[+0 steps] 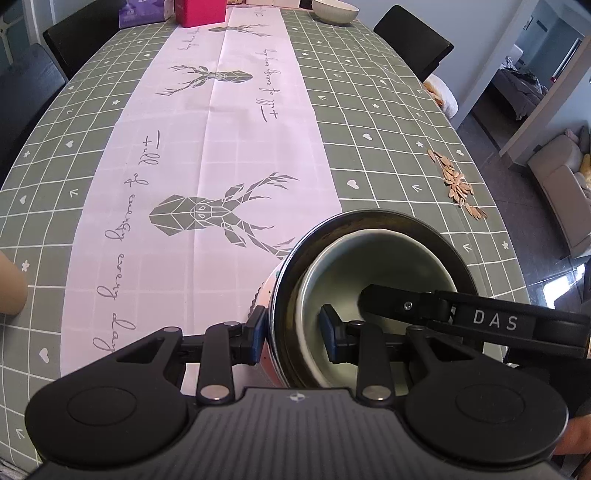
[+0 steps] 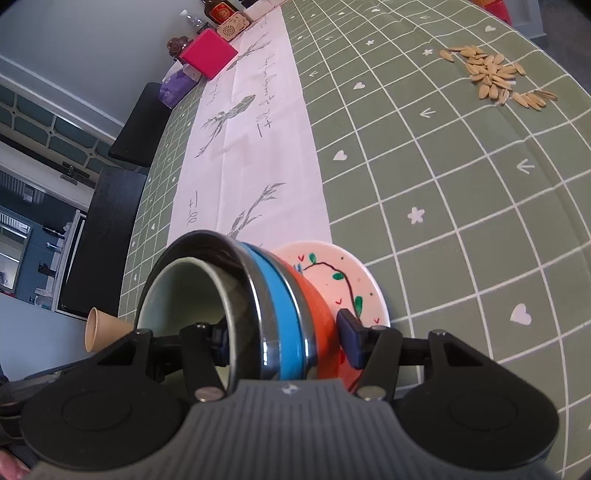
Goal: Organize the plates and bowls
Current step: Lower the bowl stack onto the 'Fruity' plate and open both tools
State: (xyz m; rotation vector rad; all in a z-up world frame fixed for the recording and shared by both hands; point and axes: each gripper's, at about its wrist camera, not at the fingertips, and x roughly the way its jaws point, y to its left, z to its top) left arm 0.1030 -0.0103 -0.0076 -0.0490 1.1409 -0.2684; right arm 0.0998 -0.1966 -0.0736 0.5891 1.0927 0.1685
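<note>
A stack of nested bowls stands on a pink plate painted with a branch, on the checked tablecloth. Innermost is a pale green bowl, inside a steel-rimmed bowl, then a blue bowl and an orange bowl. My left gripper straddles the stack's near wall, one pad outside and one inside, shut on it. My right gripper clamps the opposite wall, with its outer pad against the orange bowl. One of its fingers reaches into the pale bowl.
A second pale bowl sits at the table's far end beside a pink box. Sunflower seeds lie scattered near the right edge. A paper cup shows behind the stack. Dark chairs line both sides.
</note>
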